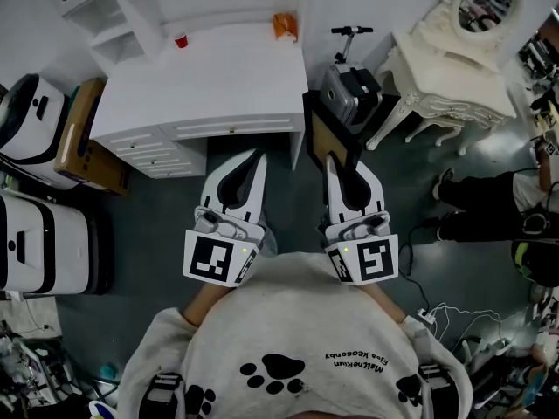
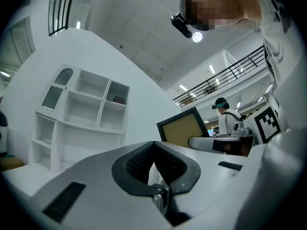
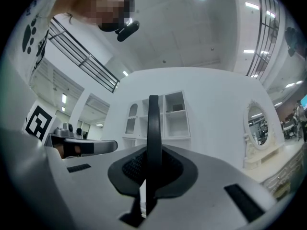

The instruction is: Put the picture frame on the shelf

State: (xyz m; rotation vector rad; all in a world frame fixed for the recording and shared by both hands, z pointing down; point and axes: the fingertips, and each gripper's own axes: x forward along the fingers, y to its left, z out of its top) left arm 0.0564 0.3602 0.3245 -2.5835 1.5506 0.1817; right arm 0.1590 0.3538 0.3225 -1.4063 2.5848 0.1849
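Observation:
The picture frame (image 1: 328,136), black-edged with a brown panel, stands on edge in my right gripper (image 1: 335,161), which is shut on its rim. In the right gripper view the frame (image 3: 153,123) shows as a thin black strip rising between the jaws. In the left gripper view its brown face (image 2: 184,128) shows to the right. My left gripper (image 1: 255,156) is beside it, shut, with nothing in it; its pads meet (image 2: 154,143). The white shelf unit (image 1: 109,14) stands on the white desk (image 1: 210,85) ahead and to the left, its compartments (image 2: 91,107) mostly bare.
A red cup (image 1: 181,40) and an orange object (image 1: 284,26) sit at the desk's back. A grey suitcase and scooter (image 1: 348,90) stand right of the desk, then a cream dressing table (image 1: 454,77) with a mirror. A person (image 1: 498,203) is at right. White cases (image 1: 35,234) and a cardboard box (image 1: 83,133) are at left.

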